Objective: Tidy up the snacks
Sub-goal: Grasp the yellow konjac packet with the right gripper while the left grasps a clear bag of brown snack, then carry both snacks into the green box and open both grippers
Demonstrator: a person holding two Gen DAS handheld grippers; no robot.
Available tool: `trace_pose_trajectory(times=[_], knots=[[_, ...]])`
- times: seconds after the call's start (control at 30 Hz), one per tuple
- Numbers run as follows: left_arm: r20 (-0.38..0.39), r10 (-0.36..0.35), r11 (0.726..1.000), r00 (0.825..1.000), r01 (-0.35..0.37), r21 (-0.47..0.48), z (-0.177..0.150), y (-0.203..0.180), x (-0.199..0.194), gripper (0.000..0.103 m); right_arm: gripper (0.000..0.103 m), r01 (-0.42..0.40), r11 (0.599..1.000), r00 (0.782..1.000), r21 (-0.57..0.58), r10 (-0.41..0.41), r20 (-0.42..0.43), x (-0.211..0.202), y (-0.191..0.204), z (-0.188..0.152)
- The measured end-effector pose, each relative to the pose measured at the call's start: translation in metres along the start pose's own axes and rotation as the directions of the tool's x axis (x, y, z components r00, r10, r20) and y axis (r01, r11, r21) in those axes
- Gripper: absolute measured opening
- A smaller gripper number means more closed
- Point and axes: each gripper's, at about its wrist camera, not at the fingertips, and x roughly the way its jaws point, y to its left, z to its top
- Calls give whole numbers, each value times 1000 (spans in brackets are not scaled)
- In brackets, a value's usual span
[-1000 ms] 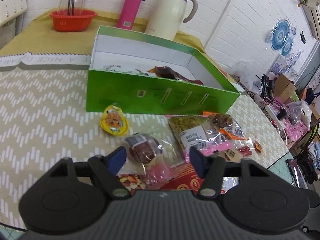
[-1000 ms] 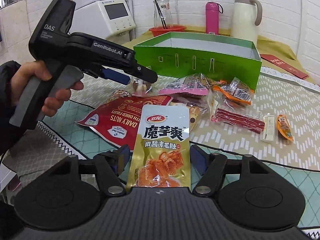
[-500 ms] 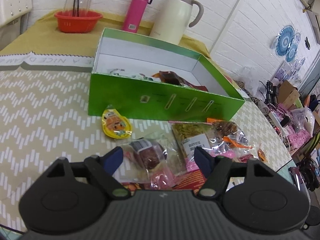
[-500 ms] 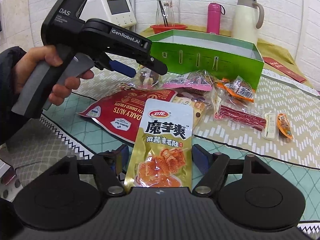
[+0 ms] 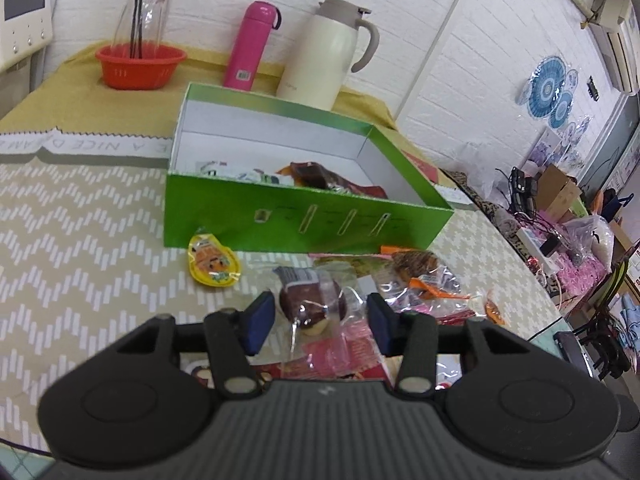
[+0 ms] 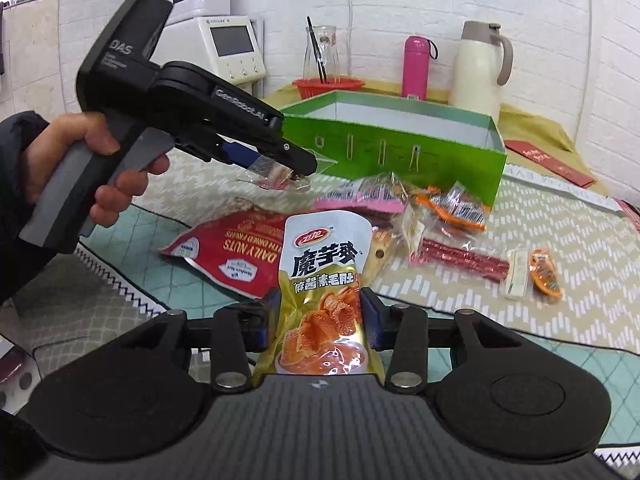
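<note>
Left gripper (image 5: 316, 322) was closing on the clear-wrapped brown snack (image 5: 310, 304). In the right wrist view that pack (image 6: 276, 174) looked already clamped and lifted clear of the table, so I'd read it as a pinch on the wrapper, not the cake. From there the green box (image 5: 304, 224) sat at 12 o'clock, open top, a few packs already inside.

Right gripper (image 6: 320, 320) was closing too, with the gold konjac pouch (image 6: 320, 280) between its pads. Pads looked on or almost on the pouch edges; couldn't tell if it was off the table.

How I'd have run the step:
- Left: keep the squeeze light, the film is slippery and the cake soft. Clear the near wall before letting go.
- Right: pouch is flat and wide, so an edge grip will buckle it. Better to bite lower, near the seal.
- Drop left first; both tools over the box would clash.

Loose packs, including the yellow jelly cup (image 5: 214, 262) at 11 o'clock, remained outside.
</note>
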Motion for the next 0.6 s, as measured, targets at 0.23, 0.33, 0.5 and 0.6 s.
trace_pose_trajectory(times=[0.23, 0.33, 0.5, 0.6], knots=[[93, -59, 997, 994, 54, 51, 26, -19, -29, 46, 73, 9, 1000, 992, 19, -11, 126, -18, -18, 39], [126, -64, 996, 990, 55, 68, 42, -25, -33, 46, 73, 29, 999, 985, 25, -32, 170, -12, -31, 62], [150, -69, 998, 986, 67, 14, 70, -17, -22, 47, 73, 44, 996, 982, 76, -57, 182, 17, -61, 94], [154, -60, 998, 986, 62, -10, 85, -12, -10, 46, 73, 56, 994, 981, 96, -73, 180, 36, -75, 108]])
